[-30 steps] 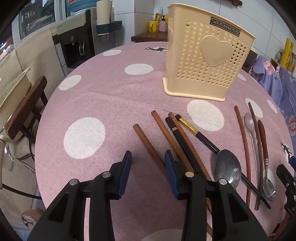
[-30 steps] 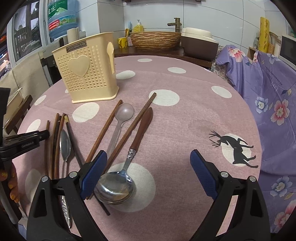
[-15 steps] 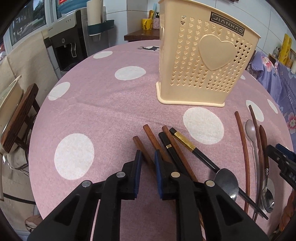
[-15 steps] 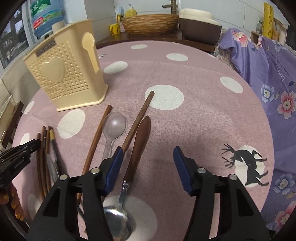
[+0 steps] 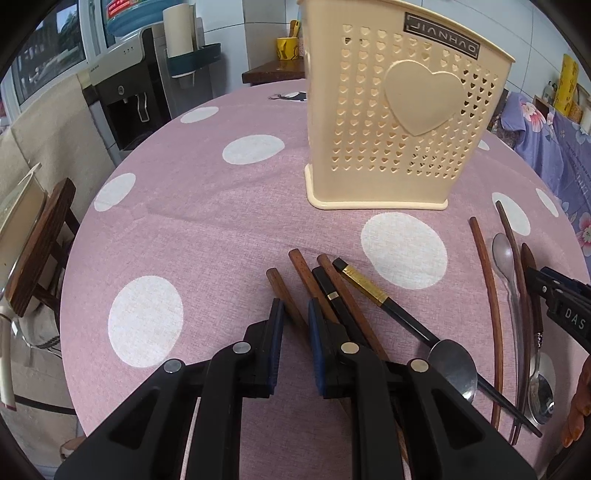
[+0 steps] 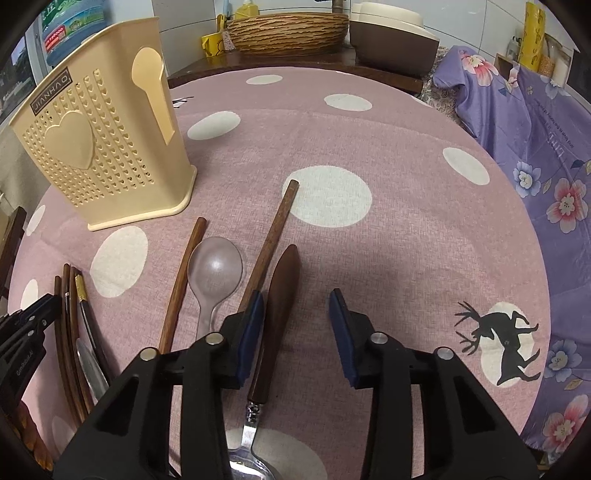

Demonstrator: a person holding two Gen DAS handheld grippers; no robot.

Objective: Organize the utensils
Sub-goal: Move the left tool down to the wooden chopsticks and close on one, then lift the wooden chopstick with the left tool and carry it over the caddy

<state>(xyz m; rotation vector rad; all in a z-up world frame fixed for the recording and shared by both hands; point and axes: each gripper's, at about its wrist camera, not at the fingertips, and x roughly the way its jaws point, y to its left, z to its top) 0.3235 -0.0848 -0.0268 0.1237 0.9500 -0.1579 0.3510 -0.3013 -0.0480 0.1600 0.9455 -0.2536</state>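
My left gripper (image 5: 295,314) is shut on the leftmost brown chopstick (image 5: 280,288), which lies flat on the pink dotted table (image 5: 207,206). More brown and black chopsticks (image 5: 364,288) and a metal spoon (image 5: 452,369) lie to its right. The cream utensil holder (image 5: 399,110) stands upright behind them. My right gripper (image 6: 297,310) is closing with the wooden handle of a spoon (image 6: 280,295) between its jaws. The handle lies beside the left pad, and the right pad is well apart from it. A brown chopstick (image 6: 273,232) runs under the left finger. A clear plastic spoon (image 6: 214,266) lies further left.
Another brown chopstick (image 6: 183,280) lies left of the clear spoon. A water dispenser (image 5: 125,103) and a wooden stool (image 5: 40,251) stand off the table's left edge. Purple floral fabric (image 6: 535,147) borders the right side. A wicker basket (image 6: 288,29) sits on a counter behind.
The left jaws have closed onto the leftmost brown chopstick after moving forward. The right gripper has slid over the wooden-handled spoon, and its jaws have narrowed a good deal.
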